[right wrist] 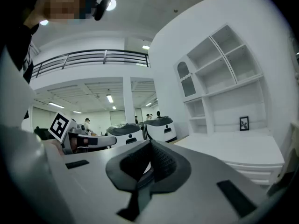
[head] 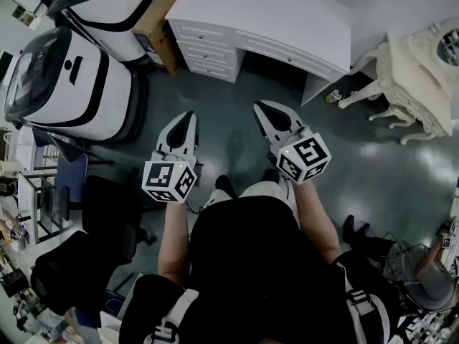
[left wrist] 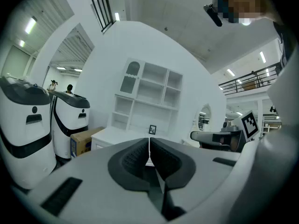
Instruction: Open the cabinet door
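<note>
Presently both tools are idle: our left gripper (left wrist: 149, 143) has its jaws pressed together on nothing, and our right gripper (right wrist: 150, 146) is likewise closed and empty. Both are held nearly level and aimed ahead, which suits an approach rather than a grasp. Beyond them, well apart across the dark floor (head: 237, 92), stands the white bench (head: 287, 13) with its drawers (head: 204, 49), carrying a small picture frame (left wrist: 152, 129) and a shelf unit (left wrist: 154, 97). The only door we can make out is the arched cabinet door (left wrist: 132, 77) at that unit's upper left, apparently shut. We judge the task barely begun: we must come closer, then spread one gripper's jaws.
</note>
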Motion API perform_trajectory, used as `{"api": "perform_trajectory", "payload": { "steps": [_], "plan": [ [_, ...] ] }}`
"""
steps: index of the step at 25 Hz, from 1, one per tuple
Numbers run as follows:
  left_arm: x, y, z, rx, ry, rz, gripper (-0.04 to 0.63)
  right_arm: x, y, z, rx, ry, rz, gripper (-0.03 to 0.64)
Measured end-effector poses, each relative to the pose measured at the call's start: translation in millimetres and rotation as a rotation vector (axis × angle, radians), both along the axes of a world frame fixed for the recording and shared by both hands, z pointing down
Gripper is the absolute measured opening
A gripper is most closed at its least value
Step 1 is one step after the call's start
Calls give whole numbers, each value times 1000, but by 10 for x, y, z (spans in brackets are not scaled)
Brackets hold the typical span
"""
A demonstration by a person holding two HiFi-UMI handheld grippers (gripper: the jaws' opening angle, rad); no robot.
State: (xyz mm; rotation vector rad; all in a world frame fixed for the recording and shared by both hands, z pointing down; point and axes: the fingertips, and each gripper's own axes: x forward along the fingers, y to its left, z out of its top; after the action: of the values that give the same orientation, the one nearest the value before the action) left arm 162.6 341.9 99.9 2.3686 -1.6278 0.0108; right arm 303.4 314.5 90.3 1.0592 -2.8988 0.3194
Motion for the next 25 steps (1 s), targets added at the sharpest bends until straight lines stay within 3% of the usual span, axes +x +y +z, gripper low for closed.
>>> {"api": "perform_trajectory", "payload": {
  "steps": [15, 22, 25],
  "plan": [
    [-230, 19, 8, -16, 3, 32, 28, -344, 70, -55, 7, 34, -9, 15],
    [-407, 110, 34, -20, 10, 40, 28, -523, 128, -54, -42, -63, -15, 17],
    [-530, 159, 59, -17, 13, 42, 28, -638, 160, -6, -39, -44, 0, 17]
  ]
}}
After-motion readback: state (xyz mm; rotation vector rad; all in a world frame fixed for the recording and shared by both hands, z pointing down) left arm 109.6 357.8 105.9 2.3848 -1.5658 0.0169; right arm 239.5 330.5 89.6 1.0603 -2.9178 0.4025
